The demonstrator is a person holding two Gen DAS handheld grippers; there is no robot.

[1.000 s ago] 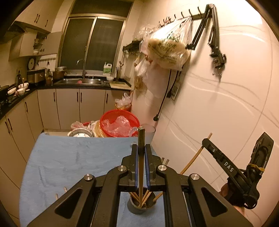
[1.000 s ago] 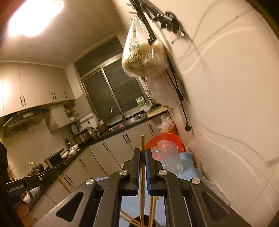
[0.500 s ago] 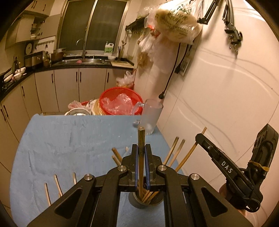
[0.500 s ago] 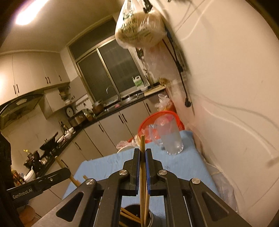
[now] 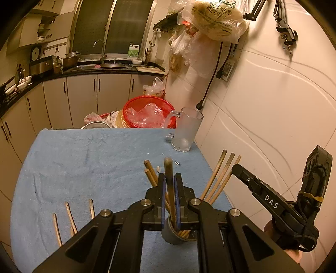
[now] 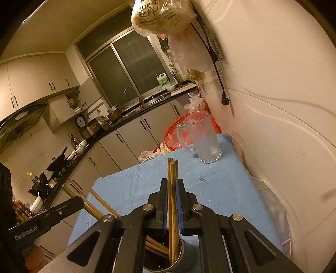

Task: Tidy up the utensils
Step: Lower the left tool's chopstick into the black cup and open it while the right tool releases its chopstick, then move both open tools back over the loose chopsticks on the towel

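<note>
My left gripper (image 5: 169,184) is shut on one wooden chopstick (image 5: 169,178) whose lower end reaches into a grey metal cup (image 5: 174,236) on the blue cloth. Several chopsticks (image 5: 218,178) lean in that cup. Three loose chopsticks (image 5: 71,218) lie on the cloth at the lower left. My right gripper (image 6: 172,191) is shut on a pair of chopsticks (image 6: 172,178) standing in the same cup (image 6: 187,256), which holds more chopsticks (image 6: 156,245). The right gripper shows in the left wrist view (image 5: 273,201), and the left one in the right wrist view (image 6: 48,216).
A frosted glass mug (image 5: 185,131) stands at the cloth's far right by the white tiled wall (image 5: 273,105). A red basket (image 5: 147,113) with plastic sits beyond the table's far edge. Plastic bags (image 5: 214,19) hang overhead. The blue cloth (image 5: 84,163) covers the table.
Both grippers have tilted downward and lowered with their chopsticks toward the cup. More of the cloth and the loose chopsticks have come into view.
</note>
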